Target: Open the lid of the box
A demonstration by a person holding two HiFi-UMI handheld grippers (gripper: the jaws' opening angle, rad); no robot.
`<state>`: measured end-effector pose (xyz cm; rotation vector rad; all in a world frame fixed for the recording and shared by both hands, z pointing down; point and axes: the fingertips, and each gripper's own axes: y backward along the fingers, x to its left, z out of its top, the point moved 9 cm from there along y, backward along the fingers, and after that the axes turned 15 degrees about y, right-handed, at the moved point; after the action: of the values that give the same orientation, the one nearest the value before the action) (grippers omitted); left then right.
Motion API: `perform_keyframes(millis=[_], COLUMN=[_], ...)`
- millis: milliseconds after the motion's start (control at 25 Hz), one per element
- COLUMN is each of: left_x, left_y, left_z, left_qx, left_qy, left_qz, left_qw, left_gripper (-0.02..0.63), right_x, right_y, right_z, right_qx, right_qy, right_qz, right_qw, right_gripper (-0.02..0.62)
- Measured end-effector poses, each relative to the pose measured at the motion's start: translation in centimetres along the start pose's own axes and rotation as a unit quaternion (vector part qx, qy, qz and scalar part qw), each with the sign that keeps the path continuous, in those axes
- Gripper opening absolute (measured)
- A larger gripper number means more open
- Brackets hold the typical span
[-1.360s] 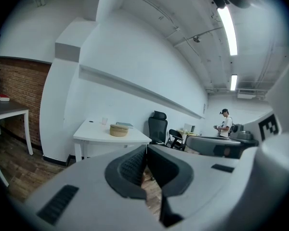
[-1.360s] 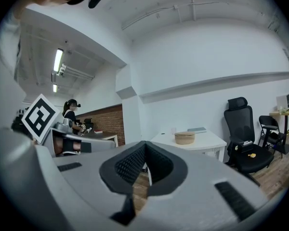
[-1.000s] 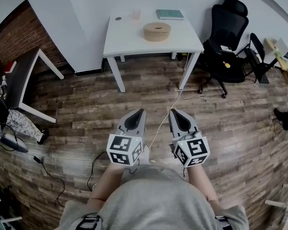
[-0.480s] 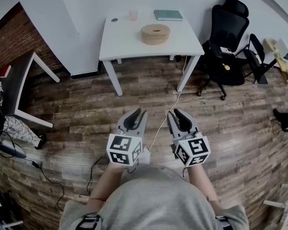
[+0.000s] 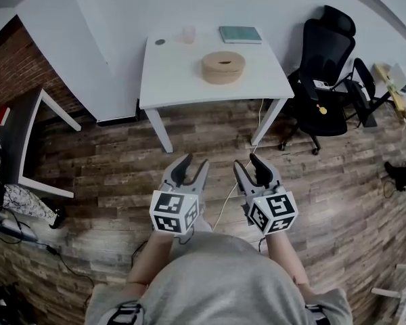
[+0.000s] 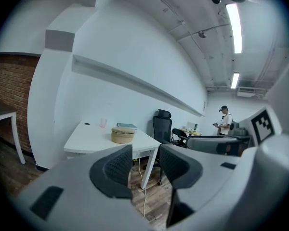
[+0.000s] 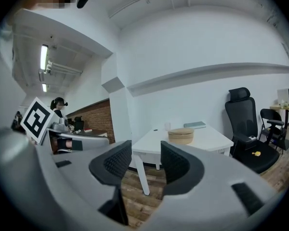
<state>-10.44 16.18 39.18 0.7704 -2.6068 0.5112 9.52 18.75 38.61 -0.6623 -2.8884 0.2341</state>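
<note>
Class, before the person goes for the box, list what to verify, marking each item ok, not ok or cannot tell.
1. Closed lid sits on the box: ok.
2. Nothing in the left claw: ok, its jaws are opening with nothing between them.
3. Nothing in the right claw: ok, it is also opening and empty.
4. Box within reach: not ok, both claws hang over the floor, short of the table.
5. Room around the box: ok, the cup and book stand apart from it.
6. Any catch on the lid: cannot tell.
</note>
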Motion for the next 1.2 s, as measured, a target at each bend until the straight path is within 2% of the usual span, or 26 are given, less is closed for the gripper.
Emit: perform_keyframes(millis=[320, 600, 920, 1200], left_x=[5.6, 10.0, 13.7, 15.7], left_y=[-6.2, -10.7, -14.3, -16.1], left_z=[4.7, 7.6, 9.3, 9.6], left_qx=[0.007, 0.012, 0.032, 0.05], left_qy=[-0.007, -0.009, -0.005, -0.004], left_qz=[-0.005, -0.017, -0.024, -0.024], left_qw=[0.9999, 0.9997, 0.9992, 0.9985], left_gripper=[0.21, 0.221, 0.23, 0.232], right_x=[-2.7, -4.0, -4.9, -5.5], right_y=[-8.9, -15.2, -20.5, -22.9], right_z=[2.0, 2.8, 3.1, 3.1], right_qx=[0.003, 0.004, 0.011, 0.019], right_qy=[0.001, 0.0, 0.005, 0.008], right_qz=[-0.009, -0.021, -0.029, -0.038], right_qw=[1.0, 1.0, 1.0, 0.999], right_gripper=[0.235, 0.238, 0.245, 0.25])
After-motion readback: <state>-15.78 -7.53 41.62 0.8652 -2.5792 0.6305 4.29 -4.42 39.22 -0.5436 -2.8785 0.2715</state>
